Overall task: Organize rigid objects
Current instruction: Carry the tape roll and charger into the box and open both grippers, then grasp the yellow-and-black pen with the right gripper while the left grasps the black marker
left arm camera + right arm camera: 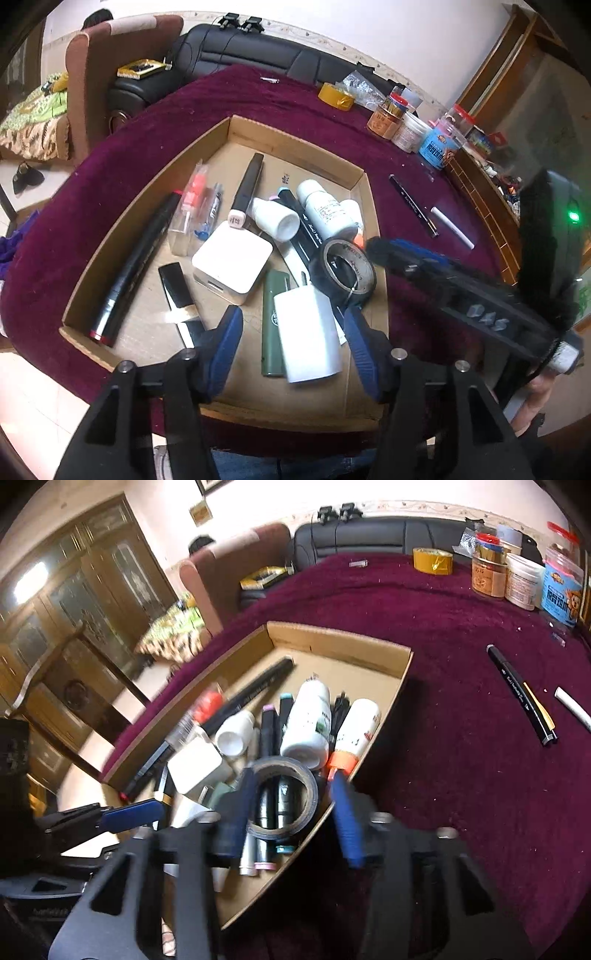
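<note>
Tape roll (282, 799) lies at the right near corner of the cardboard box (295, 133), resting on the markers (267, 760) and leaning toward the box wall. We judge the step in hand to be depositing this roll, or withdrawing after it.

To do it well, we keep the right hand-held gripper (291, 808) spread wide, lift straight up, and avoid dragging the roll over the low wall. We check that the roll settles flat and does not roll onto the white bottles (308, 723).

The roll sits between the two blue fingers (345, 819) of the right hand-held gripper; motion blur hides whether the left-hand pad touches it. The left hand-held gripper (293, 332) hovers wide and empty above the white cylinder (308, 334).

On the counter (443, 738), well apart to the right, a black pen (521, 694) and a white stick (574, 709) remain outside the box.
</note>
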Tool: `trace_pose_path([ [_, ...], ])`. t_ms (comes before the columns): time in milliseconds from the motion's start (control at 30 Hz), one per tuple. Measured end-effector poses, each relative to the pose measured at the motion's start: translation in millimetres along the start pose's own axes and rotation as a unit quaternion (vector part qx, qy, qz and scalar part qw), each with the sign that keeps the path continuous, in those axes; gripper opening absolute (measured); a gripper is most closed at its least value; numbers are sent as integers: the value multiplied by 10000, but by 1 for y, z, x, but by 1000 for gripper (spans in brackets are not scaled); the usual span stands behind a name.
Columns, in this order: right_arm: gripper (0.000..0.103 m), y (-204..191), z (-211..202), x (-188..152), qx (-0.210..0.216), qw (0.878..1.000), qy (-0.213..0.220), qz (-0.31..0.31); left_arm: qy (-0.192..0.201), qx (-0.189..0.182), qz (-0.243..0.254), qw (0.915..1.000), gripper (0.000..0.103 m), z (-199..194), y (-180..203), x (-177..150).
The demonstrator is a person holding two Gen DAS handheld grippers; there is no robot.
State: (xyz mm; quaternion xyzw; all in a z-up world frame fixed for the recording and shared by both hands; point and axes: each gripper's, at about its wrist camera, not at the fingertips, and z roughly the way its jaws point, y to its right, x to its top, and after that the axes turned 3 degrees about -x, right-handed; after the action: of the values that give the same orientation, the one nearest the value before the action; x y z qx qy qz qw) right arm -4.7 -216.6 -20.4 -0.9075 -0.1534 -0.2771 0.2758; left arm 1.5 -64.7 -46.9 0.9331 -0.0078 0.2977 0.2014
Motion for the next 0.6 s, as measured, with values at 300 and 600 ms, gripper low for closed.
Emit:
trace_pose_path([
  [300,48,52,-37,-1,647,9958,376,520,226,-314,414,9984,58,-9,46,4],
  [600,47,143,-59,2,142,9874,545,1480,-90,-1159,435,9923,60,19,103,28],
])
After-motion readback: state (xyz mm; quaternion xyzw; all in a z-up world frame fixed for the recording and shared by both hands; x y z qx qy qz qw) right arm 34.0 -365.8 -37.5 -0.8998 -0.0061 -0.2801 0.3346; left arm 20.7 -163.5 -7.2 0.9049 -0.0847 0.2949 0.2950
